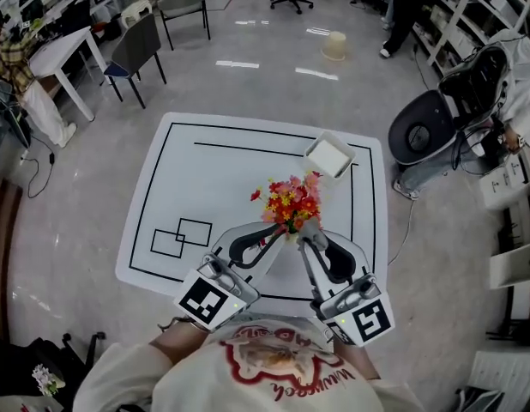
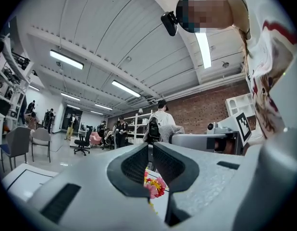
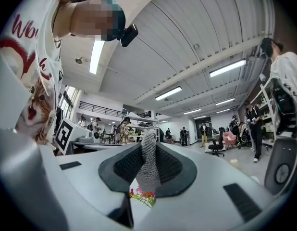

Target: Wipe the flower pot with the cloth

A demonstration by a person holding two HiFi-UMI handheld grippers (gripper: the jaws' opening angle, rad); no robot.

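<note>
Flower pot (image 1: 292,202) stands on the bench (image 1: 162,187). Right tool (image 1: 307,228) pinches the cloth (image 3: 148,165) at its tips, ready for wiping. Left tool (image 1: 280,233) is closed and empty beside it.

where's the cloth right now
The cloth is clamped in the right gripper, centre of its own view; in the head view it sits just below the flowers.

You've got a white square tray (image 1: 329,155) sitting at the far right of the black-lined table (image 1: 162,187), a grey chair (image 1: 136,54) off left, a pale bucket (image 1: 334,45) on the floor beyond.
</note>
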